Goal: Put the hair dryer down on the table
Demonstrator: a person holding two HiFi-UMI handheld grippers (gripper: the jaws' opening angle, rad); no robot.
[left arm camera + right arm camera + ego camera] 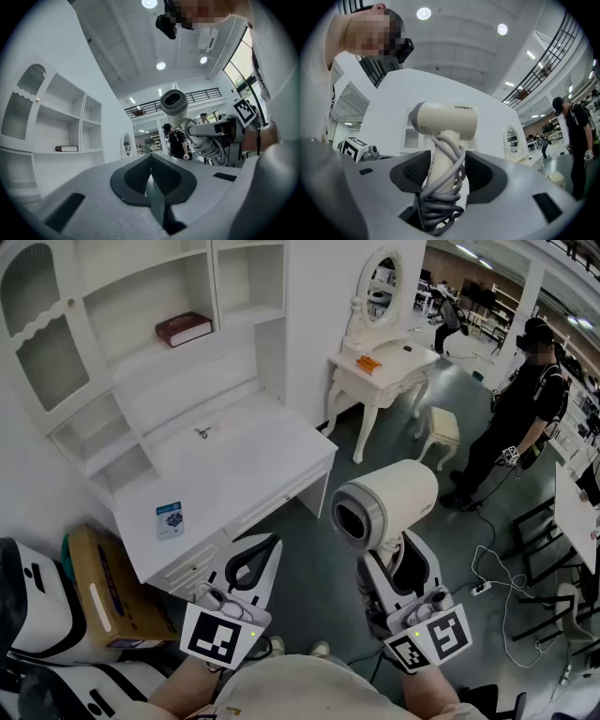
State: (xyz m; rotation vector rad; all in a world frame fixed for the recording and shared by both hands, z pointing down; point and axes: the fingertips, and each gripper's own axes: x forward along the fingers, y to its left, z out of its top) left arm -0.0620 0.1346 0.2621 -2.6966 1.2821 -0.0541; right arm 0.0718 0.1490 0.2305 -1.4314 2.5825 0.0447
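Note:
My right gripper (395, 557) is shut on the handle of a cream hair dryer (385, 503), which stands upright with its nozzle towards the head camera, in the air to the right of the white table (267, 451) and over the floor. In the right gripper view the grey cord is wound round the hair dryer (446, 121) handle, and the right gripper (444, 174) has its dark pads on either side of it. My left gripper (265, 547) hangs near the table's front corner, shut and holding nothing. In the left gripper view the left gripper (152, 180) has its pads meeting in a line.
A blue card (170, 519) and a small dark item (202, 433) lie on the table. A red book (183, 329) sits on the shelf behind. A cardboard box (101, 589) stands at the left. A vanity table (380, 367), a stool (441, 430), a person (523, 399) and floor cables (502, 582) are at the right.

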